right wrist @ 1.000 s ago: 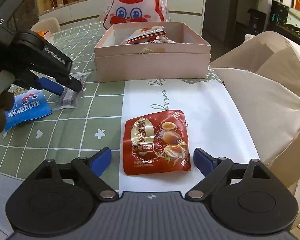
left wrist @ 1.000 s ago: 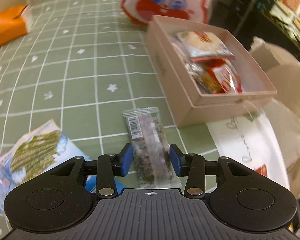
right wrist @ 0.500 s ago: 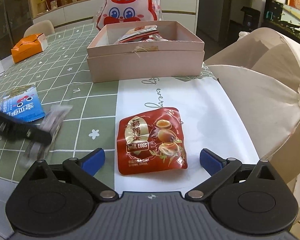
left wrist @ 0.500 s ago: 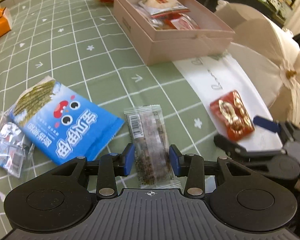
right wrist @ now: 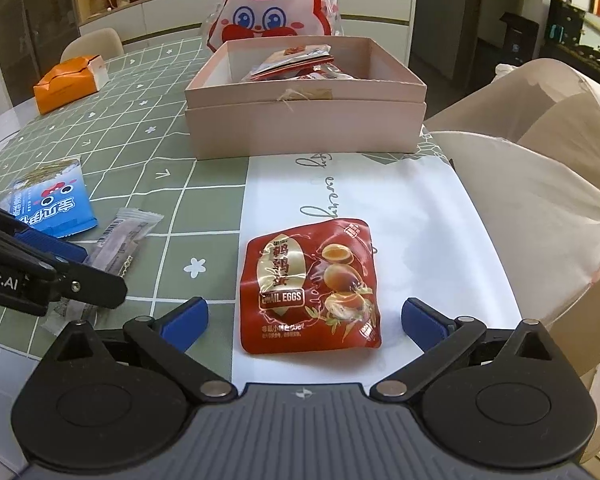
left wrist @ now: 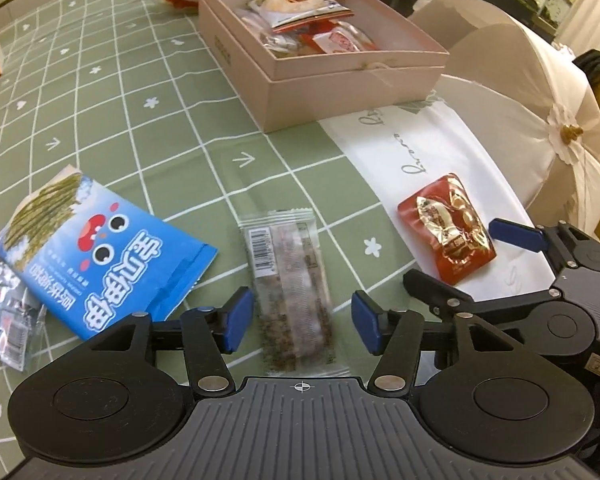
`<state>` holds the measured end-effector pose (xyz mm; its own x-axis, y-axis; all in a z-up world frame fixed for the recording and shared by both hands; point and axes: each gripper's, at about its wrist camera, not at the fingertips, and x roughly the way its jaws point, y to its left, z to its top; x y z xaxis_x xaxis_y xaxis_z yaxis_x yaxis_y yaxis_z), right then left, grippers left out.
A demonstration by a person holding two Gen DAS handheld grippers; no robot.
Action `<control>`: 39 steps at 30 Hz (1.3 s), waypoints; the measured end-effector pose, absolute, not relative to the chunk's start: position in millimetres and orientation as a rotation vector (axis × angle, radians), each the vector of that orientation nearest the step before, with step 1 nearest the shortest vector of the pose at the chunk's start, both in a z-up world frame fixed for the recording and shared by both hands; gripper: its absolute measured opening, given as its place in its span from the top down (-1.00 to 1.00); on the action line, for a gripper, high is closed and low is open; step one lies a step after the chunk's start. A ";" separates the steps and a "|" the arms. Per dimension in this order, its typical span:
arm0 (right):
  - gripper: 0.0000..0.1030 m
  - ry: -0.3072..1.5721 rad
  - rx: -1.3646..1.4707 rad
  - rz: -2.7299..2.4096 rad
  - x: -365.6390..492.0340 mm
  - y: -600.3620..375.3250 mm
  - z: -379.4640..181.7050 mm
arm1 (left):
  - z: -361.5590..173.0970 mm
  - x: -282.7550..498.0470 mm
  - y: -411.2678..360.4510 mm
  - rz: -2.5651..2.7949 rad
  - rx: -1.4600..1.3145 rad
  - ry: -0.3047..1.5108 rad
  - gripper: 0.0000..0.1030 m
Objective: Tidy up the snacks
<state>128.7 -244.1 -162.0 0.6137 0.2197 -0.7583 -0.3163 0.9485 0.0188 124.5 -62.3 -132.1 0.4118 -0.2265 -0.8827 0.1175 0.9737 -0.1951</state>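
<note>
Nearest the pink box's front wall, on the side away from it, two sets of tongs hang over the surface (right wrist: 148, 120), a green cloth ruled in white squares. The left tongs (left wrist: 302, 316) are opening, their blue pads clear of the one clear-wrapped snack bar (left wrist: 290, 280) that lies lengthwise between them; it is a long, flat, crinkled film packet with a barcode at its far end and dark grainy filling. The right tongs (right wrist: 304, 318) stand wide apart, one pad on each side of a single red quail-egg pouch (right wrist: 312, 284) without touching it. That pouch is glossy, roughly square and slightly puffed, printed with three brown eggs and gold lettering, and it lies on a white sheet (right wrist: 400, 200) with grey script, which runs up to the box's front wall.

Left of the bar, farther from the box, sits one flat blue packet (left wrist: 100, 248) with cartoon eyes, and touching its left edge a small clear sachet (left wrist: 4, 320).

Beyond these stands the pink box (right wrist: 304, 124), a rectangular cardboard carton, open-topped, holding several crinkly red-and-white packets; their count cannot be told. Left of the box and well apart lies one orange carton (right wrist: 66, 86). Behind the box leans one plastic bag printed with a red-and-white rabbit face (right wrist: 274, 8).
</note>
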 end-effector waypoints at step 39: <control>-0.36 0.743 -0.066 0.375 165.5 -268.5 -56.7 | -37.3 119.8 -33.6 -0.231 -0.276 0.777 0.21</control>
<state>165.5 -268.5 -56.7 0.6732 0.3095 -0.6716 -0.3555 0.9318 0.0731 119.8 -33.6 -37.3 0.6913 -0.3045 -0.6553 0.1026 0.9390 -0.3282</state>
